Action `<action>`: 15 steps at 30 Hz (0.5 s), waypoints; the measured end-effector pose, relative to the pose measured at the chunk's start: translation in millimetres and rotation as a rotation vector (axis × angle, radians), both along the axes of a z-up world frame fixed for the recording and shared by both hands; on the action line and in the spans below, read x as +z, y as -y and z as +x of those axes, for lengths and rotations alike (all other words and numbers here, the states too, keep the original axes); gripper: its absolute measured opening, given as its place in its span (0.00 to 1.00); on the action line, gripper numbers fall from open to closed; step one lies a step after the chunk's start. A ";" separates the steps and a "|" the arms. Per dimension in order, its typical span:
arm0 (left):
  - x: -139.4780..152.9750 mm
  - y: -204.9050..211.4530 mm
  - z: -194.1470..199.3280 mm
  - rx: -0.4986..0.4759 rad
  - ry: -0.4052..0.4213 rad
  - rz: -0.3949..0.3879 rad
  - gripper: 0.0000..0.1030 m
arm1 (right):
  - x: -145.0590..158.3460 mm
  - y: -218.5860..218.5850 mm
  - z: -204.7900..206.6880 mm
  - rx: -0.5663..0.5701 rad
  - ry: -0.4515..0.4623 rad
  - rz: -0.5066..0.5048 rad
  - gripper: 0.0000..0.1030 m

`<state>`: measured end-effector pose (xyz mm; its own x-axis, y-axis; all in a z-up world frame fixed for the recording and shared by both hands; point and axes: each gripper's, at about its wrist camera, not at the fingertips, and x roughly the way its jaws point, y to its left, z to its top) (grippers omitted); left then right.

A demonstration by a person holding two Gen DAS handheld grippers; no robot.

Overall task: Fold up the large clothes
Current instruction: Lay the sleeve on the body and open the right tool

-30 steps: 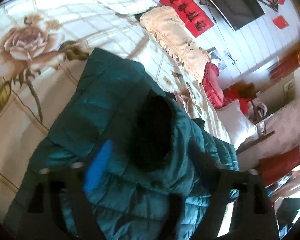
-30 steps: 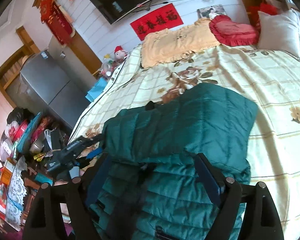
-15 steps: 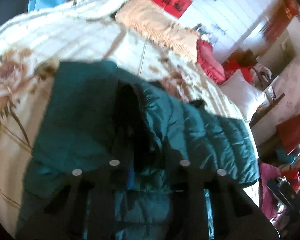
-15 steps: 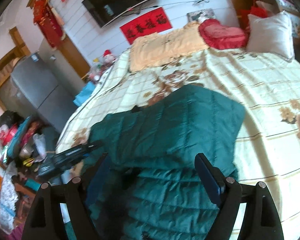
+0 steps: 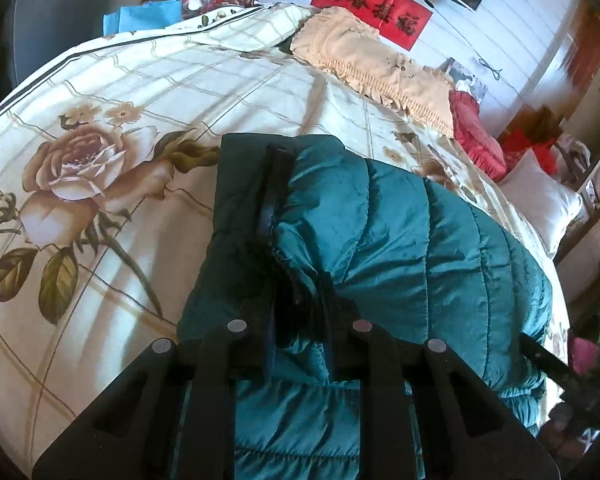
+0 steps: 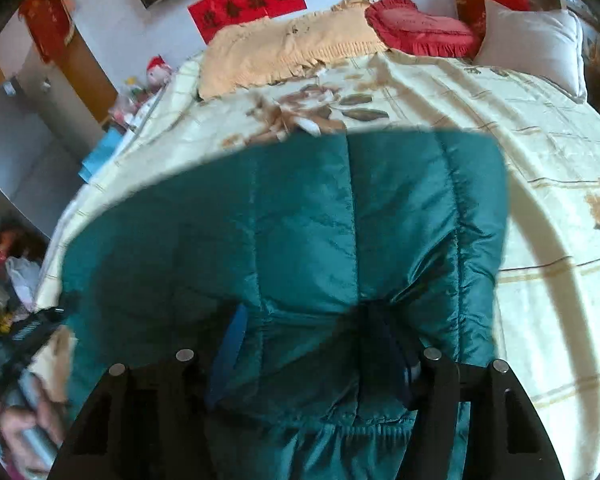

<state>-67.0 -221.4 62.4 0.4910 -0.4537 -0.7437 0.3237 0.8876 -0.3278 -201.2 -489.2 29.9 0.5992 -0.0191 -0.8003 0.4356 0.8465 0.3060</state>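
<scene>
The left gripper [image 5: 298, 312] points forward and down, its 2 black fingers [image 5: 256, 320] drawn close together with only a narrow gap between them, pinching a dark fold of padded fabric. The right gripper [image 6: 312, 344] also angles downward, but its 2 fingers [image 6: 396, 364] stand wider apart, with bunched fabric pressed between the blue inner pads; whether they truly clamp it cannot be told. At the lower left edge of the right wrist view, a blurred hand [image 6: 28, 428] wraps around a grey handle
</scene>
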 end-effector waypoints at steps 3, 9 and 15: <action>3.2 -1.7 1.7 0.002 -0.028 0.002 0.24 | 2.9 -4.5 4.5 0.019 -0.033 -0.054 0.60; 41.0 -25.0 -12.0 0.061 0.041 -0.048 0.59 | 46.1 12.6 -28.5 -0.015 0.066 -0.033 0.60; 49.0 4.9 -17.5 -0.004 0.106 0.004 0.62 | 51.1 21.4 -18.2 -0.044 0.036 -0.084 0.60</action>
